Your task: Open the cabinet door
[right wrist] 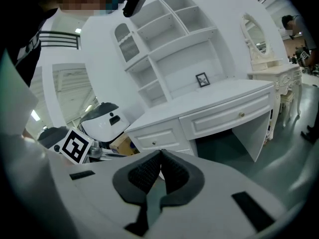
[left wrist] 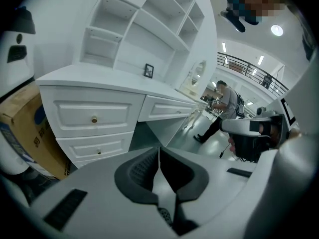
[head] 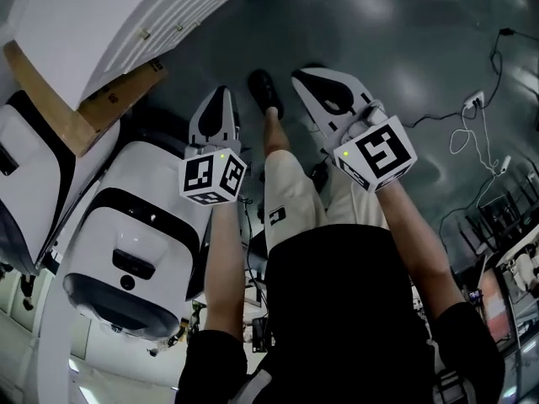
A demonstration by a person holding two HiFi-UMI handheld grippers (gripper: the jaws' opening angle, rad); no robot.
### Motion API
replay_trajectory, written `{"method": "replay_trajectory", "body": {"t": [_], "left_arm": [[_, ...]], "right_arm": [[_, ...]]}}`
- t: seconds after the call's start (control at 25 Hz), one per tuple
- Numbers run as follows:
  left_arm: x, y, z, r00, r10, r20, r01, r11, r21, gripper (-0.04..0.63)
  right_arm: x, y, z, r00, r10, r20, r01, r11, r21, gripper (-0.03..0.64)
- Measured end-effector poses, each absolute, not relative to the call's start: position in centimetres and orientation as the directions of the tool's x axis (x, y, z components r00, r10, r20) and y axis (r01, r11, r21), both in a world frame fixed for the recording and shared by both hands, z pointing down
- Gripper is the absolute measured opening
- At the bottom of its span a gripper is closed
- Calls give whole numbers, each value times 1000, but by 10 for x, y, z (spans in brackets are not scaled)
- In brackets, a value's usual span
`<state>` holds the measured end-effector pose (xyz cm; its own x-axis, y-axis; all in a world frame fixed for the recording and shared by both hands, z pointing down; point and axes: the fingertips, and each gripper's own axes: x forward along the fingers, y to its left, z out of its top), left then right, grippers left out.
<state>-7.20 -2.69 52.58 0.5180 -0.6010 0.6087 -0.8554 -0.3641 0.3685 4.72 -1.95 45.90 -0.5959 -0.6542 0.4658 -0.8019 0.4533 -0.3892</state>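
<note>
A white desk cabinet with an open-shelf hutch stands ahead of me. In the left gripper view its panelled fronts with small brass knobs point(left wrist: 93, 119) are at left, well beyond the jaws. In the right gripper view the same cabinet point(right wrist: 199, 98) fills the middle, with a small arched door point(right wrist: 127, 43) in the hutch's upper left. My left gripper point(left wrist: 159, 151) is shut and holds nothing; it also shows in the head view point(head: 217, 99). My right gripper point(right wrist: 160, 156) is shut and empty as well, pointing over the floor in the head view point(head: 310, 78). Neither touches the cabinet.
A cardboard box point(left wrist: 27, 128) leans against the cabinet's left side. Two white rounded machines point(head: 126, 234) stand at my left. A vanity with an oval mirror point(right wrist: 256, 36) stands right of the cabinet. A person point(left wrist: 224, 106) stands farther off. Cables point(head: 472, 133) lie on the grey floor.
</note>
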Motion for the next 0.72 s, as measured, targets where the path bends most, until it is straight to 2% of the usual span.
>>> {"method": "replay_trajectory", "body": {"t": [0.6, 0.72], "left_arm": [[-138, -85, 621, 529, -544, 651, -848, -361, 388, 26], [-140, -94, 640, 535, -525, 662, -844, -367, 391, 83]], "right_arm": [[0, -49, 530, -525, -692, 496, -843, 345, -413, 17], [1, -53, 539, -506, -700, 505, -854, 321, -410, 17]]}}
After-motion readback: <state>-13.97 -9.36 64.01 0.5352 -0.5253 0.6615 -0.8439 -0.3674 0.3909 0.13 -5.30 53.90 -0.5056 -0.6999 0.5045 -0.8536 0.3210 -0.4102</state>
